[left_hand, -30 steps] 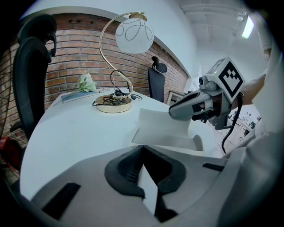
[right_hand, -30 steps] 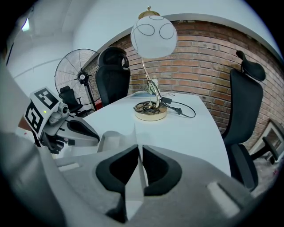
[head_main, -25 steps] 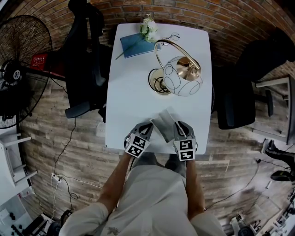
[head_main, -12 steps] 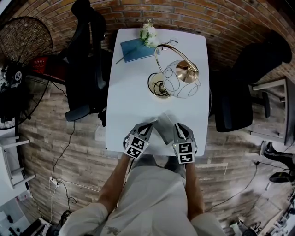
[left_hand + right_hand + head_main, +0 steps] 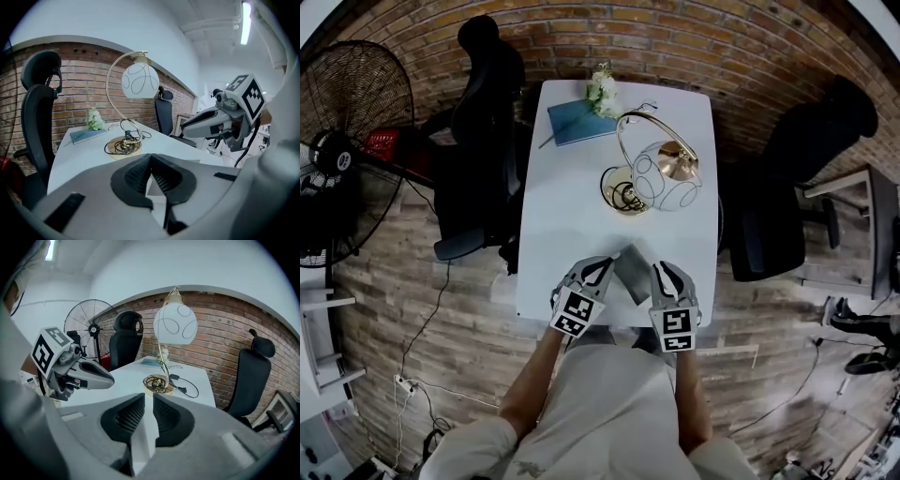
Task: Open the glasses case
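Observation:
The grey glasses case (image 5: 630, 274) hangs over the near edge of the white table (image 5: 546, 234), between my two grippers. My left gripper (image 5: 606, 267) is shut on its left edge, and my right gripper (image 5: 662, 272) is shut on its right edge. In the left gripper view the dark pads (image 5: 136, 176) meet at the tip, with a pale strip of the case (image 5: 149, 186) pinched lower down. In the right gripper view a thin grey flap of the case (image 5: 142, 441) sits in the narrow slit between the pads (image 5: 129, 418). The rest of the case is hidden by the gripper bodies.
A gold arc lamp with a white globe (image 5: 667, 175) and a coiled cord at its base (image 5: 623, 190) stands mid-table. A blue book (image 5: 579, 122) and white flowers (image 5: 602, 89) lie at the far end. Black chairs (image 5: 483, 169) (image 5: 787, 187) flank the table; a fan (image 5: 347, 122) stands left.
Both grippers have risen together, carrying the case up from the table's near edge. Their grip looks unchanged.

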`<state>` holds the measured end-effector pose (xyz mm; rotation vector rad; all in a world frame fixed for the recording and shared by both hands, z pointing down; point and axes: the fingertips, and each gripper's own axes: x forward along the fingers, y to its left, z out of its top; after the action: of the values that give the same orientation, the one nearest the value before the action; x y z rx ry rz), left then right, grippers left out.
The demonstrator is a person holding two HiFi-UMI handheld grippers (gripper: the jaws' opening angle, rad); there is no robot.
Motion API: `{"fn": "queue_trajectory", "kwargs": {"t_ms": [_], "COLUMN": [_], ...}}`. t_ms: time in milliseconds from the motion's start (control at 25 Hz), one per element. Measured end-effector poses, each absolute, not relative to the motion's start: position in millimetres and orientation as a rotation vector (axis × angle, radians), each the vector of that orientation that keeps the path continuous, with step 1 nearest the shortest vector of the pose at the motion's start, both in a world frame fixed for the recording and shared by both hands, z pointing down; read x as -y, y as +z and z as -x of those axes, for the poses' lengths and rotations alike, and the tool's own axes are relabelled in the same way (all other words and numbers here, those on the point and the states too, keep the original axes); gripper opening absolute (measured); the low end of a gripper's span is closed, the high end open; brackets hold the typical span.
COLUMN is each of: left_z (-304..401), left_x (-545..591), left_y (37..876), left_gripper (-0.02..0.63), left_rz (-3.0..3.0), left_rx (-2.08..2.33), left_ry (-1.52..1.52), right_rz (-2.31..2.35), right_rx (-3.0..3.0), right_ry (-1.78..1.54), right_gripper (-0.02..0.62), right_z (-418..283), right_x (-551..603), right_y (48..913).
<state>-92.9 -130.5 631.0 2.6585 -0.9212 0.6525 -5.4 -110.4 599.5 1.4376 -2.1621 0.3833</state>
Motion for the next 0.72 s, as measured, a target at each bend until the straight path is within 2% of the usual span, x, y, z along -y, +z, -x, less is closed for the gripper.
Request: {"fn": "queue_trajectory", "kwargs": {"t_ms": [360,720], "left_z": [92,87], "left_x": [137,136], "left_y": [570,551], "left_gripper": [0.005,0.005], "left_rz": [-2.755,-2.778], "left_rx": [0.956,0.956], "left_ry": [0.511,0.463], "right_rz": [-1.518,-1.556], "right_rx": [2.148,2.165], "right_ry": [0.271,0.237], "right_gripper": [0.040,0.040], "right_z": [6,9], "right_x": [108,113], "right_y": [553,529]}}
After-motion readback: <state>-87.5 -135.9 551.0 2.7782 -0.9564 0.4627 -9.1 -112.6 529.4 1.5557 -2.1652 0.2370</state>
